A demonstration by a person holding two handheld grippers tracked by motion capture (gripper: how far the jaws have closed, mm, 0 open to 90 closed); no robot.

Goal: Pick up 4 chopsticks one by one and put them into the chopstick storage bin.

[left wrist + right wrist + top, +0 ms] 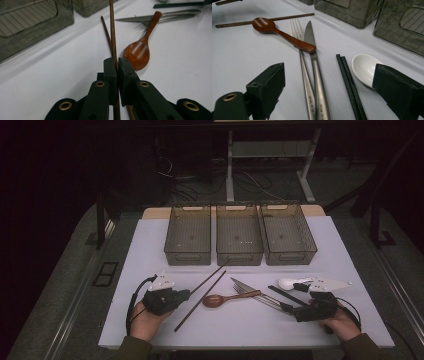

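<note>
Gripping a brown chopstick (113, 37) — the left gripper (117, 65) had its jaws clamped on it, low over the white counter (150, 245).
The right gripper (329, 82) stood wide above fork (303, 67) and knife (315, 72) — handle engravings too blurred to read.

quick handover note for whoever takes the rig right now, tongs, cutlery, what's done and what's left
Left tongs: shut on one brown chopstick, low over the white mat. The second brown chopstick lies beside it.
Right tongs: open, holding nothing, over the fork and knife handles.
On the mat: wooden spoon with its handle across the fork and knife, black chopsticks, white spoon.
Done: nothing sorted; the three bins look empty.
Left: likely move all the cutlery into the bins, starting with the gripped chopstick.
</note>
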